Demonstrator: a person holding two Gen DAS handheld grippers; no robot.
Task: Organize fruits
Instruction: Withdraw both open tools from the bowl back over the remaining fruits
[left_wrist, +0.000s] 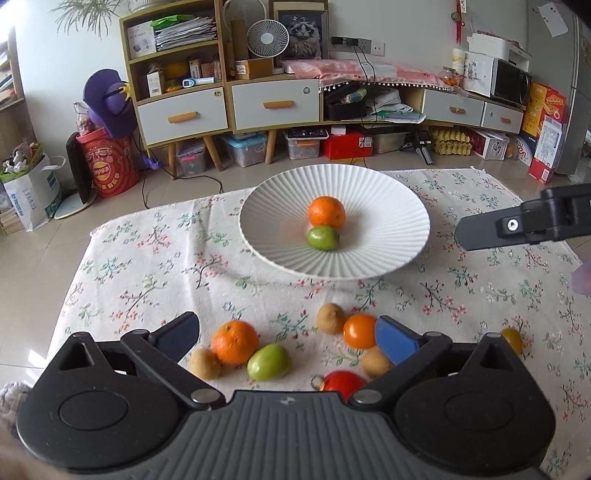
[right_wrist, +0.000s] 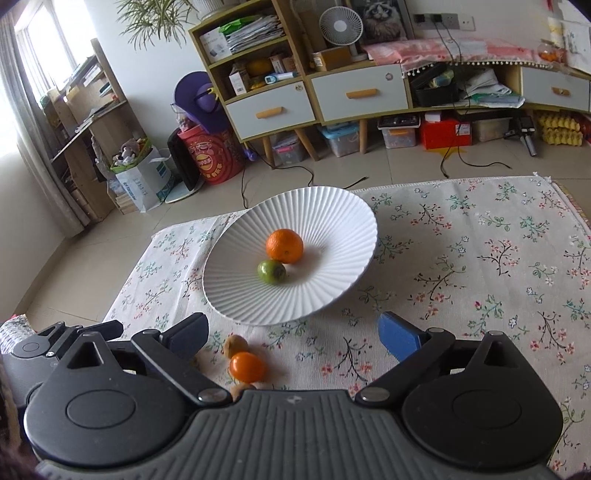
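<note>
The white ribbed plate (left_wrist: 334, 229) sits toward the far edge of the cloth-covered surface (left_wrist: 147, 266) and already holds two fruits: an orange (left_wrist: 327, 211) and a small green fruit (left_wrist: 323, 238), touching each other near its middle. So the sorting looks begun but far from finished.

Most of the fruit is left along the near edge of the surface. In the left wrist view a second orange (left_wrist: 235, 341) lies against a green fruit (left_wrist: 268, 362) and a brown fruit (left_wrist: 205, 363). Near them, toward the right, sit another brown fruit (left_wrist: 331, 317), an orange tomato (left_wrist: 360, 331), a third brown fruit (left_wrist: 375, 363) and a red tomato (left_wrist: 341, 380) partly hidden by the gripper body. A small yellow tomato (left_wrist: 512, 339) lies apart, further right.

The left gripper (left_wrist: 288, 332) hangs spread wide over this cluster, grasping nothing. The right gripper (right_wrist: 291, 332) is likewise released and empty, between the plate and the near edge, with the orange tomato (right_wrist: 247, 366) just below its left finger. Roughly eight fruits appear still to be moved.
</note>
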